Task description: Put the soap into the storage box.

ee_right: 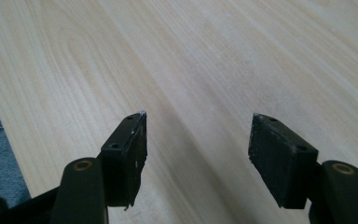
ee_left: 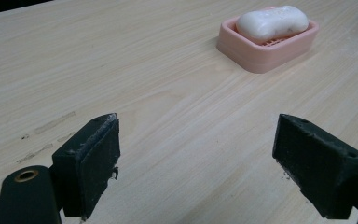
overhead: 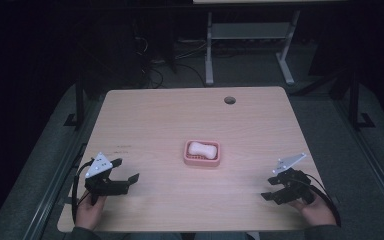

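Both grippers are standing released, jaws apart with nothing between them: the left gripper point(overhead: 122, 172) is resting near the table's point(overhead: 145, 120) front left corner, the right gripper point(overhead: 272, 189) near its front right. Soap point(overhead: 202, 149) is lying in a pink dish point(overhead: 201, 160) at mid-table, well apart from both. In the left gripper view, the soap point(ee_left: 272, 22) is sitting ahead and to the right of the open jaws, its long axis running across the table. Judging from the high view, the left gripper is pointing more toward the dish, though both are lying about equally far.
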`<state>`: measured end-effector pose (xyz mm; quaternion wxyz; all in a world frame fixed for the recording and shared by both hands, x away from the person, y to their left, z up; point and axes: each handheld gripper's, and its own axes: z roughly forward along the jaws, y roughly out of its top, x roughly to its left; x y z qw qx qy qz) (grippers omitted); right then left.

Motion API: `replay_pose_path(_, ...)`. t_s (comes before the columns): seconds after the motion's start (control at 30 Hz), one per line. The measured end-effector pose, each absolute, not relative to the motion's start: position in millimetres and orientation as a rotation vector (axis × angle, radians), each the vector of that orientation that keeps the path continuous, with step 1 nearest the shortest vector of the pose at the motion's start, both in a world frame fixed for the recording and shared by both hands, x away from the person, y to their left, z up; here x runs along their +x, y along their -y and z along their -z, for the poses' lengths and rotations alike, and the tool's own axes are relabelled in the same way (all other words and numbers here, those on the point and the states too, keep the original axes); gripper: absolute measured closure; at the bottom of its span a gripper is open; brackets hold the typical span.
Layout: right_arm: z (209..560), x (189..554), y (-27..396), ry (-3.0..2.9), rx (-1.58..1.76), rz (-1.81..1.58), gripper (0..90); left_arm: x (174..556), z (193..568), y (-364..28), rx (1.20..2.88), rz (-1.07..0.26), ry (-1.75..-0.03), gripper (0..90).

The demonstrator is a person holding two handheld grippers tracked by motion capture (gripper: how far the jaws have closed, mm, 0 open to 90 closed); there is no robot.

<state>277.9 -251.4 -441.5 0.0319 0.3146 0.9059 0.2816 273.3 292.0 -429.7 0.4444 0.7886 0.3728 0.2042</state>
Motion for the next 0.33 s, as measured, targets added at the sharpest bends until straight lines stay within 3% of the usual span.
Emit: replay_pose_path(0.33,447.3,258.3,253.3,-2.716,0.992,-0.915,32.2,273.4,429.8,-292.0,1.958,-0.508,-0.922,14.5)
